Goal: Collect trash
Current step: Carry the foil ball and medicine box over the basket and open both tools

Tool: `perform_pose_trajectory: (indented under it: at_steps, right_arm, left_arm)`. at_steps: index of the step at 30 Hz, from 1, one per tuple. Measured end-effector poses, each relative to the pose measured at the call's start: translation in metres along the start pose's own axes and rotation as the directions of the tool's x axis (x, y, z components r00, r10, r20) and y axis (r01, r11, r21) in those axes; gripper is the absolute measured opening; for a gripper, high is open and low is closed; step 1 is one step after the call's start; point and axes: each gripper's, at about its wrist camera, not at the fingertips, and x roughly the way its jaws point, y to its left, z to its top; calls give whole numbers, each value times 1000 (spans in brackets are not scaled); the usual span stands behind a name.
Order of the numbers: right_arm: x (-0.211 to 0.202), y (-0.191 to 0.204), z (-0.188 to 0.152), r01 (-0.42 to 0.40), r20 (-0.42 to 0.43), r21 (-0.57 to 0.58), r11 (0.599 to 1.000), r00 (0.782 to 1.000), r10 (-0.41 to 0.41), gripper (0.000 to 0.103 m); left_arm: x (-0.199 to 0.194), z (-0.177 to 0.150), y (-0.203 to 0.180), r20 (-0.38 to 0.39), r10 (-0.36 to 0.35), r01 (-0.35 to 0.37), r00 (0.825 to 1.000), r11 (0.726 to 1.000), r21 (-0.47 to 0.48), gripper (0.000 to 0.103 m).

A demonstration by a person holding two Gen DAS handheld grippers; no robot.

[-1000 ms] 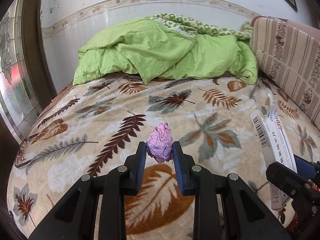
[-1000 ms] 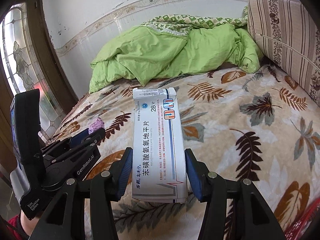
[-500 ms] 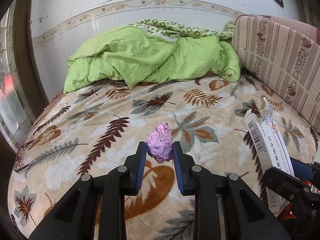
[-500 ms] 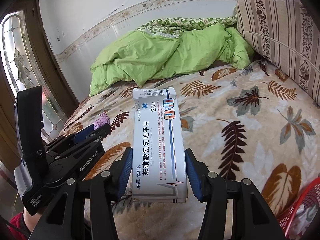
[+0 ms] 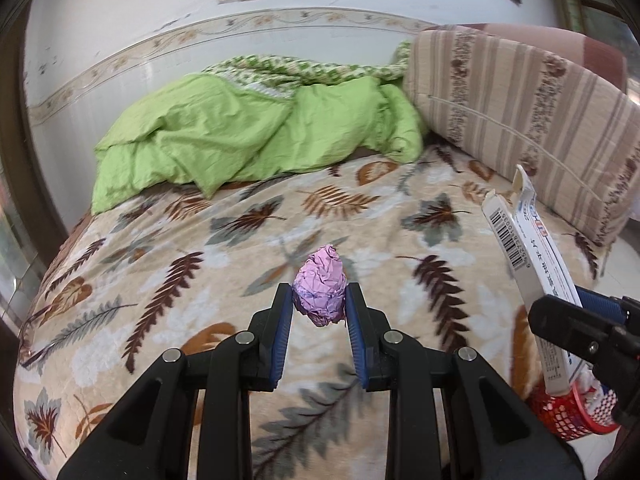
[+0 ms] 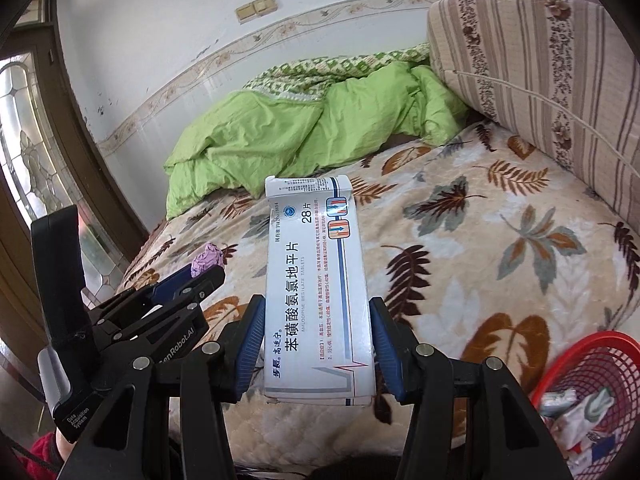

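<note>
**Two grippers, each clamped on a piece of trash, above the leaf-print bed**

Left wrist view. We see the left gripper (image 5: pixel 319 312) closed on a crumpled pink paper ball (image 5: pixel 320 290); both blue pads (image 5: pixel 283 326) press its sides, and the ball stands out past the fingertips, clear of the leaf-print blanket (image 5: pixel 168 280) below it. We take the blanket as our landmark. At its far end lies a bunched green quilt (image 5: pixel 248 136); along its right side leans a striped cushion (image 5: pixel 528 116). At the right edge of the view, over the blanket's right border, the right gripper (image 5: pixel 576 312) holds a white medicine box (image 5: pixel 532 264) on edge, barcode toward us and its upper flap torn open. Below that gripper, off the blanket's near right corner, we see part of a red mesh basket (image 5: pixel 560 412).

Right wrist view. We see the right gripper (image 6: pixel 316 340) clamped on the medicine box (image 6: pixel 316 292), one pad on each long side, with the printed face up and the box pointing toward the green quilt (image 6: pixel 288 132). To the left, over the blanket's (image 6: pixel 472 264) left part, the left gripper (image 6: pixel 200 276) carries the pink paper ball (image 6: pixel 207 258) at its tip. The red mesh basket (image 6: pixel 592 364) sits off the blanket's near right corner and contains wrappers and scraps (image 6: pixel 576 412). The striped cushion (image 6: pixel 540 52) borders the blanket's right side.
</note>
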Motion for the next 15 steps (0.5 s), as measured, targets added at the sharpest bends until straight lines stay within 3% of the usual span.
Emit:
perform_pose_trajectory:
  at_steps: [10,12,15]
  right_arm:
    - [-60,-61,-12,99,28,103,990,994,-103,55]
    - [-75,-79,-15,127,35,142,982,990,-133,55]
    - [-101,-107,-22,174,42,201,964,982,-186,55]
  left_arm:
    - [-17,13,-71,-6,-161,161,987,981,104,26]
    - [-20,14,-93,-25,-216,217,976,967,133,26]
    - [-24,15,-125,-68,-321,328,945,931,162,26]
